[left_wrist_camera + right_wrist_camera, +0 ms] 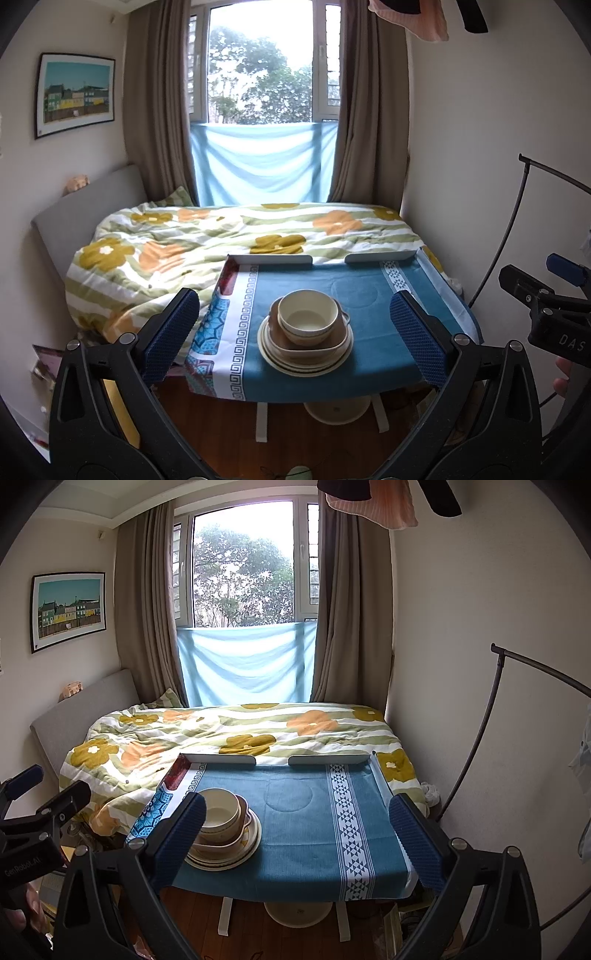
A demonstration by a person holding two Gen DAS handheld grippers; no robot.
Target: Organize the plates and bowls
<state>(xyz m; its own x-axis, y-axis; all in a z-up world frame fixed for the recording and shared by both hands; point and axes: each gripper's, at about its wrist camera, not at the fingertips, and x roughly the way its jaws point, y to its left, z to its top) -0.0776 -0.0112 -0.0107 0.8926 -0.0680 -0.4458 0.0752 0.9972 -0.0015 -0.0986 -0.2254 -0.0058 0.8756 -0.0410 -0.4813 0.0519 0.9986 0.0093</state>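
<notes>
behind the worktop (369, 295) a bed (184, 243) is seen. dishes (306, 332) are stacked at lower centre of the left view. left gripper (295, 332) and right gripper (295, 834) fingers are spread, empty. stacking seems done; if not, the top bowl (308, 314) would be approached.

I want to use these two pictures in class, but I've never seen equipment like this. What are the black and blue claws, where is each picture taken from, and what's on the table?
Each picture comes from a camera mounted on a hand-held gripper, looking out along its two blue-padded fingers. The left gripper faces the dishes; the right gripper sees the same table from further right. Both are open and hold nothing. On the small table with a blue cloth sits one stack: a cream bowl on top, a squarish brown dish beneath, then round plates. Behind is a bed with a flowered quilt.
</notes>
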